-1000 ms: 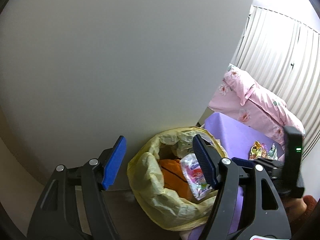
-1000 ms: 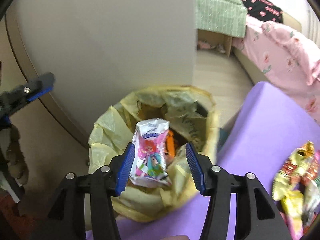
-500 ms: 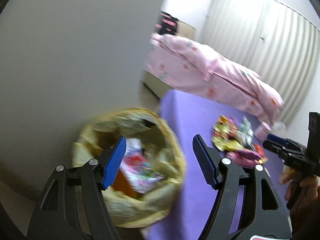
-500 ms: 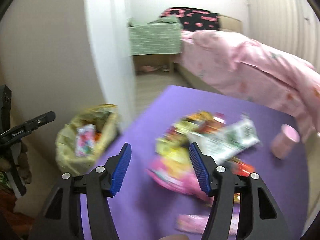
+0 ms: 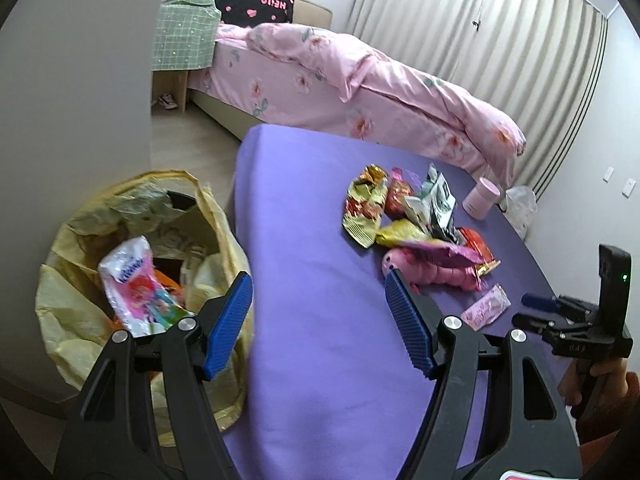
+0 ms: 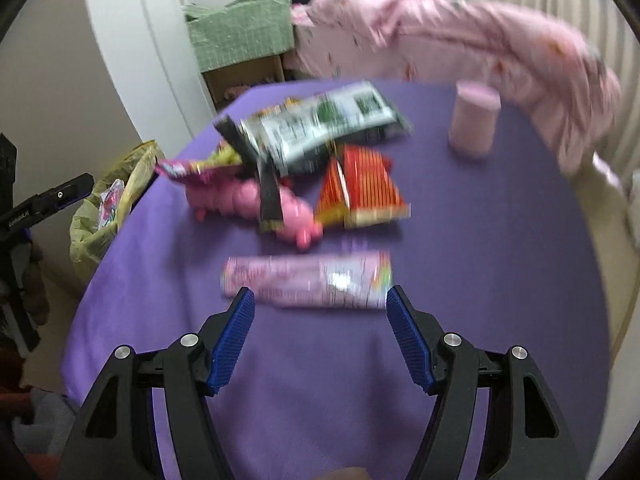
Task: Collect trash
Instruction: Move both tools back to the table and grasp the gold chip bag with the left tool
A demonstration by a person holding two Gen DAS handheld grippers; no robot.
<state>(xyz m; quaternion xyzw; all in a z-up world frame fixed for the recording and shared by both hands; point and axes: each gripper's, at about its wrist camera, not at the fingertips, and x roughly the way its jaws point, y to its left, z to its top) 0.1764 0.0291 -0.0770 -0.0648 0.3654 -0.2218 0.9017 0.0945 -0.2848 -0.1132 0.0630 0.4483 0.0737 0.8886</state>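
Note:
A yellow trash bag [image 5: 80,312] stands on the floor left of the purple table [image 5: 320,360], with a pink and white wrapper [image 5: 136,288] on top inside. A pile of snack wrappers [image 5: 408,216] and a pink toy [image 5: 432,272] lie on the table. My left gripper [image 5: 320,320] is open and empty over the table's left edge. My right gripper [image 6: 320,332] is open and empty, just short of a flat pink wrapper [image 6: 308,280]; this wrapper also shows in the left wrist view [image 5: 486,306]. The right wrist view is blurred.
A pink cup [image 6: 474,120] stands on the table's far right. A red striped packet [image 6: 360,188] and a black-and-white packet [image 6: 320,128] lie in the pile. A bed with pink bedding [image 5: 360,80] is behind the table. A grey wall [image 5: 72,80] is at left.
Both grippers have swung right, away from the trash bag and toward the table. The right gripper released the pink and white wrapper into the bag, then moved over the flat pink wrapper.

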